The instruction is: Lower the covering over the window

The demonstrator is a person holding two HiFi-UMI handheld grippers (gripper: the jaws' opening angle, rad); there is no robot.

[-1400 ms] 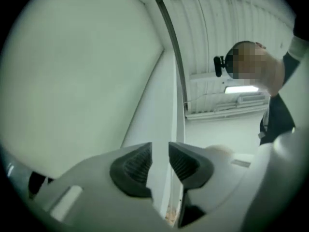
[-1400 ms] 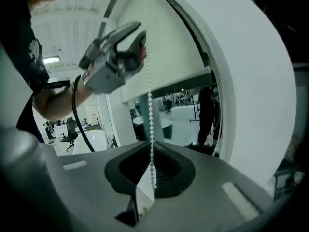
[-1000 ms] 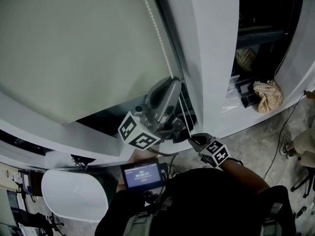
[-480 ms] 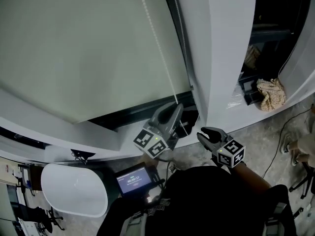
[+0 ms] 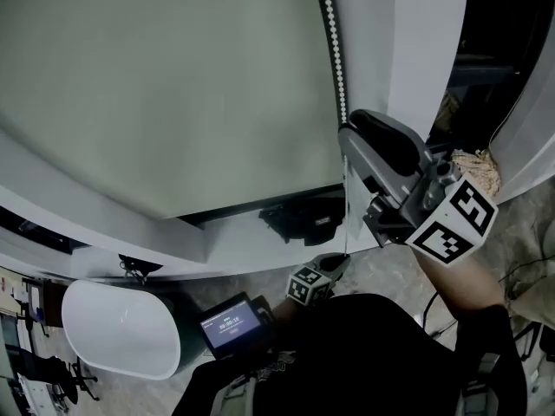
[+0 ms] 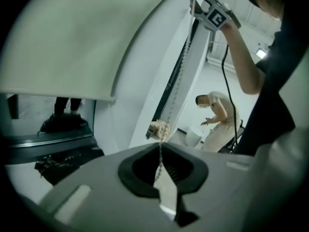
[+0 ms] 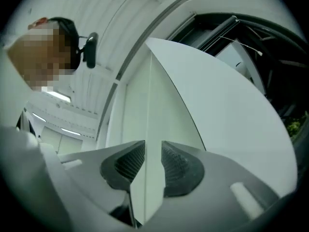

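Observation:
The pale roller blind [image 5: 156, 85] covers most of the window, leaving a dark strip of glass [image 5: 299, 219] under its bottom edge. Its white bead chain [image 5: 334, 50] hangs along the right frame. My right gripper [image 5: 354, 130] is raised high beside the chain. Its jaws have just been opening, and the chain [image 7: 147, 105] runs thin between the pads without being pressed. My left gripper [image 5: 336, 260] is low near the sill, shut on the chain [image 6: 176, 88]. From its fingertips [image 6: 161, 146] the chain runs up to the right gripper [image 6: 203, 4].
A white tub-shaped object [image 5: 121, 328] sits at lower left. A small screen [image 5: 230, 323] hangs at my chest. Rags [image 5: 475, 167] lie on the floor past the white pillar [image 5: 399, 50]. Another person [image 6: 217, 122] bends over in the room behind.
The left gripper has dropped from beside the blind's lower edge to near the sill, still on the chain. The right gripper has let go, opened and risen high up the chain.

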